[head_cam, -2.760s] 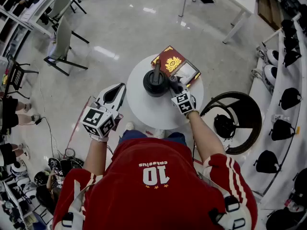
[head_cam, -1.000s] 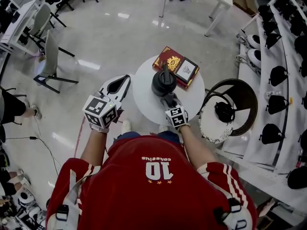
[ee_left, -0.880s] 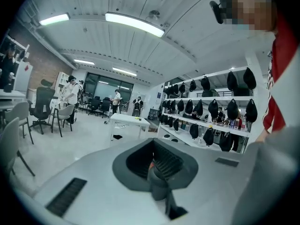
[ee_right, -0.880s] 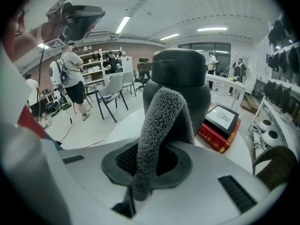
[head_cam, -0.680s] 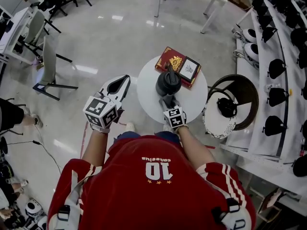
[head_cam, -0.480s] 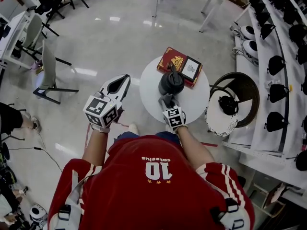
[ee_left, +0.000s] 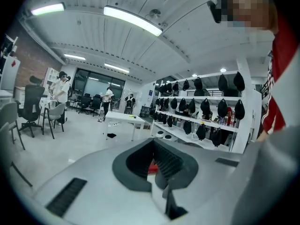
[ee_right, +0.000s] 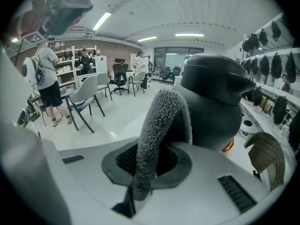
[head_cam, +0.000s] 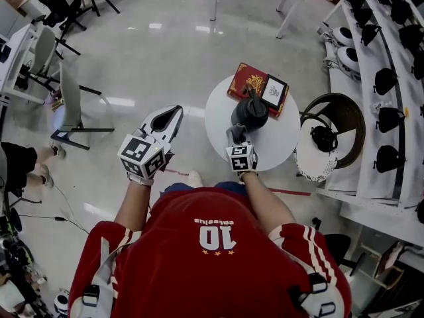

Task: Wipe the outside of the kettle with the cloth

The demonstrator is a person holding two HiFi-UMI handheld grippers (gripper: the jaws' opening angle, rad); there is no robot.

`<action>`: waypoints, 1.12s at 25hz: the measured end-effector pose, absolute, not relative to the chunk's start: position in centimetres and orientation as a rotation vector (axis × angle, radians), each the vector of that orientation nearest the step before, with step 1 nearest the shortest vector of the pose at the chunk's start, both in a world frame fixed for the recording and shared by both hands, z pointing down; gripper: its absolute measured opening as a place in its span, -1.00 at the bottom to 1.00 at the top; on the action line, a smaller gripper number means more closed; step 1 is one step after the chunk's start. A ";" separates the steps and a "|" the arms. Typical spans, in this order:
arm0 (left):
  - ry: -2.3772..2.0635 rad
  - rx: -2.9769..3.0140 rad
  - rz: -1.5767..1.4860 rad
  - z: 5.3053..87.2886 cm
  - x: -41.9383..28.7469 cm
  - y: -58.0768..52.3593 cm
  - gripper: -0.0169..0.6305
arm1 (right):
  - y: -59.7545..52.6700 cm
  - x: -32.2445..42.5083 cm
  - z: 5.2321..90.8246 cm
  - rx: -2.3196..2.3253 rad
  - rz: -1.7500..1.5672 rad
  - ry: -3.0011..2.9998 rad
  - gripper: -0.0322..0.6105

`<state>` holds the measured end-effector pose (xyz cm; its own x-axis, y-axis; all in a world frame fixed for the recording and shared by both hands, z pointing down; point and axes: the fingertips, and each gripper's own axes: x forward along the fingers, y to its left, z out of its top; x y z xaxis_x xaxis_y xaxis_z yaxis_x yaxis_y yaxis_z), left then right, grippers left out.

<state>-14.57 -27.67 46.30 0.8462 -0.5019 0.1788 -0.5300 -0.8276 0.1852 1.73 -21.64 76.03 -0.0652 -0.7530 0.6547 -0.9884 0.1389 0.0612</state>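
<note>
Over on the far left a grey chair (head_cam: 69,101) stands on the shiny floor (head_cam: 152,52). The person in the red shirt (head_cam: 212,250) holds the left gripper (head_cam: 165,119) out over that floor, off to the left of the small round white table (head_cam: 222,108) and well apart from everything on it. Its jaws are drawn together with nothing between them; past them, in the left gripper view, only a sliver of red and white shows.

The right gripper (head_cam: 236,141) reaches in over the near edge of the table. Its jaws are clamped on a grey fluffy cloth (ee_right: 161,130), which rises out of them in an arch, and the top of the arch rests against the near side of the kettle (head_cam: 250,112). The kettle is black and stands upright near the middle of the table, directly beyond the right gripper.

Behind the kettle, at the far edge of the table, lies a red book (head_cam: 248,81) with a gold emblem on its cover. A flat white card in a dark frame (head_cam: 275,88) lies on its right-hand part.

To the right of the table a dark round frame (head_cam: 334,105) stands on the floor. Beyond it run white shelves (head_cam: 397,52) lined with rows of black rounded things, too small to name.
</note>
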 end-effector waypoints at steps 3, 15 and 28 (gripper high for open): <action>-0.786 2.808 0.187 46.3 -15.8 -28.3 -0.92 | -23.1 0.8 75.7 1.690 0.553 -1.868 -0.75; -0.775 2.796 0.170 45.9 -19.4 -29.5 -0.92 | -28.4 -1.7 66.4 1.812 0.465 -2.012 -0.75; -0.713 2.812 0.135 44.8 -13.7 -28.7 -0.92 | -24.7 -0.2 54.2 1.800 0.319 -2.263 -0.75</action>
